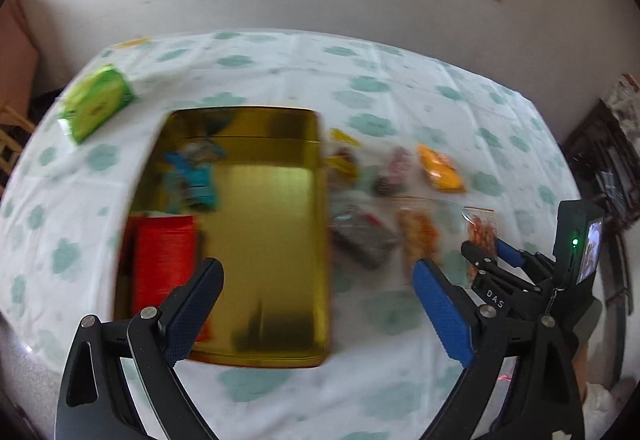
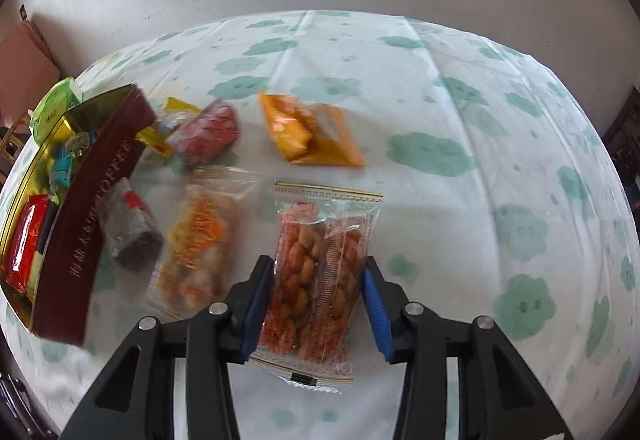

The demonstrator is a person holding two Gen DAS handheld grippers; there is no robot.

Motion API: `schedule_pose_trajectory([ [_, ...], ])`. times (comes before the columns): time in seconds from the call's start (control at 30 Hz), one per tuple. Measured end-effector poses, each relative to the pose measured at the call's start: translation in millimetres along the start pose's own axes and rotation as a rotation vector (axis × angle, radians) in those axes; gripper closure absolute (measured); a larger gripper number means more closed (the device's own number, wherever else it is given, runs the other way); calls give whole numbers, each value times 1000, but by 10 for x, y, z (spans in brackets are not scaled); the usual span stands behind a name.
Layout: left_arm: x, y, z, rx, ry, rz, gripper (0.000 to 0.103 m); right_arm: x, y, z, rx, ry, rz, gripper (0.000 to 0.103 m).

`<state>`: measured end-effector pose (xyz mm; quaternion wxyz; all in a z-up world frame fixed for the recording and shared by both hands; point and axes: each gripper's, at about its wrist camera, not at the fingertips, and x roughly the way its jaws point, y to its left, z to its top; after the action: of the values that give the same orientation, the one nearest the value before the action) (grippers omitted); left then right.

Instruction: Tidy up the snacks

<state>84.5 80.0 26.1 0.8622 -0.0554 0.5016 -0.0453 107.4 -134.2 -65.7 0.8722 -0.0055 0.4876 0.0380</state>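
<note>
The left tool (image 1: 318,304) hangs open above a gold tin (image 1: 260,240) holding snack packets.

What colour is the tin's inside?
Shiny gold inside the tin, clearest in the left wrist view.

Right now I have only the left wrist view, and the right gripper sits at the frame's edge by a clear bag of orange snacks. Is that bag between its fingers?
Observer: Yes. In the right wrist view the peanut packet lies flat on the tablecloth, between the pads of the right gripper, which meet both its long edges.
Operator: The tin shows me only its gold inside. Is there anything on the outside?
Observer: The near wall of the tin is maroon, with gold lettering that includes the word COFFEE.
</note>
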Motion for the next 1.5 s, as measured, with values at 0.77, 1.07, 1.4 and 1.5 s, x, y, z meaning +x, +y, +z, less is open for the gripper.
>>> schedule_pose_trajectory([
  [0.77, 1134, -976, 261, -4, 233, -81, 45, -170, -1242, -305, 71, -139, -93, 58],
  [1.07, 1333, -1057, 221, 17, 254, -49, 59, -167, -1241, -303, 78, -141, -84, 58],
  [1.4, 1297, -1056, 148, 46, 263, -50, 70, -161, -1236, -305, 79, -141, -85, 58],
  [1.5, 1208, -1072, 126, 62, 256, -63, 70, -159, -1232, -302, 77, -140, -88, 58],
])
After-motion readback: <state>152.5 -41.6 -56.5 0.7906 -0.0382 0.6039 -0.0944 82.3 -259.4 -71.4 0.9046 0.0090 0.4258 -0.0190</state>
